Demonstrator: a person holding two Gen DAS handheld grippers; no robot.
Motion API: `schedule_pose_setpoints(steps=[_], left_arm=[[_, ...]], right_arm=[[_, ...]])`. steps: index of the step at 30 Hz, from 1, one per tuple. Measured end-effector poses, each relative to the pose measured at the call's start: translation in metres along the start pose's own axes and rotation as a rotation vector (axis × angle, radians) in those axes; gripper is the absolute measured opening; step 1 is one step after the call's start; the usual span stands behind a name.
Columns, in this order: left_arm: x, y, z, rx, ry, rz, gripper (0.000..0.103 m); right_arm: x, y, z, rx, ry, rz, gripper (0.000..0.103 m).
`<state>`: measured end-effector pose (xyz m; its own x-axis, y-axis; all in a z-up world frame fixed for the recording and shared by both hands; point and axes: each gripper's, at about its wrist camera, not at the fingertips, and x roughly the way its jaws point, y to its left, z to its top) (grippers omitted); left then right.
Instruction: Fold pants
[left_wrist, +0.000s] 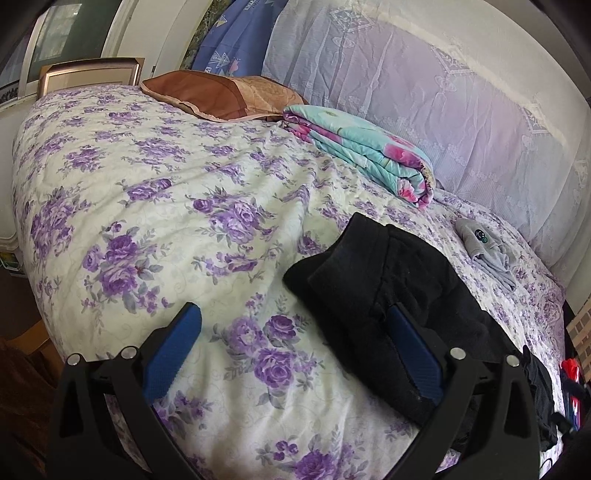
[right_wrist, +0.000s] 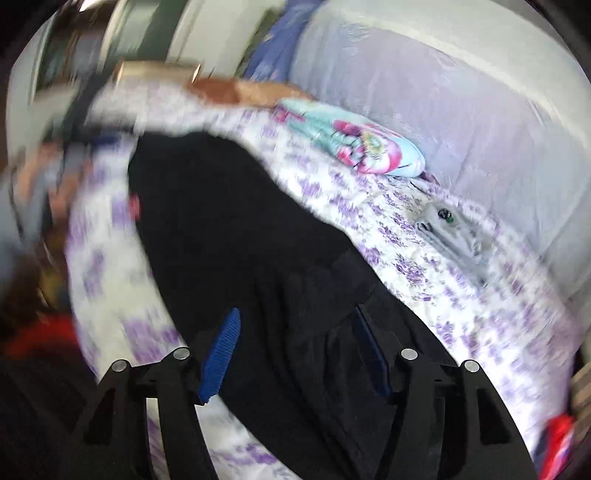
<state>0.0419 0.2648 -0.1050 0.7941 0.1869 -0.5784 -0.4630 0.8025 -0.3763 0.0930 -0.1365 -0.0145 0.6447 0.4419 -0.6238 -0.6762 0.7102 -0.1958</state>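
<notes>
My left gripper (left_wrist: 291, 347) stands wide, nothing between its pads; the pad at 4 o'clock lies over the edge of the pants (left_wrist: 388, 291) without pinching them, the other over bare bedspread (left_wrist: 147, 192). My right gripper (right_wrist: 295, 350) is also parted, both blue pads hanging over black cloth with a clear gap between them, so I judge it grips nothing.

The pants lie on the bed as a dark bundle, doubled over with one layer on another, toward 4 o'clock in the left view and filling the middle of the right view. I take it a fold has been laid and both grippers are free so the cloth can settle flat; the next fold is not yet made.

Farther out, a folded teal-and-pink blanket (left_wrist: 365, 147) sits at 1 o'clock, a brown pillow (left_wrist: 221, 96) at 12, and a small grey garment (left_wrist: 487, 251) at 3, well apart from the pants. They look set aside to leave a working patch.

The left view is sharp and shows the pants' layered edges and the open bedspread to their left. The right view is smeared, but it alone shows how long the black cloth runs toward 11 o'clock, and a blurred hand or sleeve at 9.
</notes>
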Motion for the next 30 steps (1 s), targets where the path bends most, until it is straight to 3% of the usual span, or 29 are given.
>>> schedule_pose_setpoints(steps=[2,5,7,9,12,16,18,20,26,30], left_arm=[[0.0,0.0,0.0,0.004,0.0,0.003,0.098],[0.0,-0.001,0.0,0.006,0.001,0.003,0.098],[0.001,-0.001,0.0,0.013,0.003,0.006,0.098],[0.002,-0.001,-0.001,0.02,0.005,0.009,0.098],[0.002,-0.001,-0.001,0.025,0.008,0.01,0.098],[0.002,0.001,0.001,0.009,0.017,-0.006,0.098],[0.0,0.004,0.003,-0.018,0.026,-0.031,0.098],[-0.001,0.008,0.005,-0.051,0.037,-0.061,0.098],[-0.006,0.014,0.008,-0.137,0.075,-0.167,0.098],[-0.005,0.013,0.007,-0.152,0.085,-0.176,0.098]], right_arm=[[0.007,-0.026,0.008,0.15,-0.019,-0.042,0.062],[0.033,-0.044,0.009,0.248,0.016,-0.087,0.062],[0.062,-0.049,-0.001,0.279,0.118,-0.079,0.062],[0.092,-0.052,-0.021,0.305,0.248,-0.01,0.065],[0.084,-0.061,-0.015,0.345,0.223,0.012,0.065],[0.057,-0.057,-0.011,0.362,0.104,0.002,0.065],[0.061,-0.055,-0.018,0.364,0.138,0.028,0.069],[0.088,-0.056,-0.03,0.354,0.243,0.076,0.082],[0.062,-0.066,-0.028,0.415,0.1,0.126,0.083],[0.029,-0.082,-0.035,0.439,-0.016,0.091,0.094]])
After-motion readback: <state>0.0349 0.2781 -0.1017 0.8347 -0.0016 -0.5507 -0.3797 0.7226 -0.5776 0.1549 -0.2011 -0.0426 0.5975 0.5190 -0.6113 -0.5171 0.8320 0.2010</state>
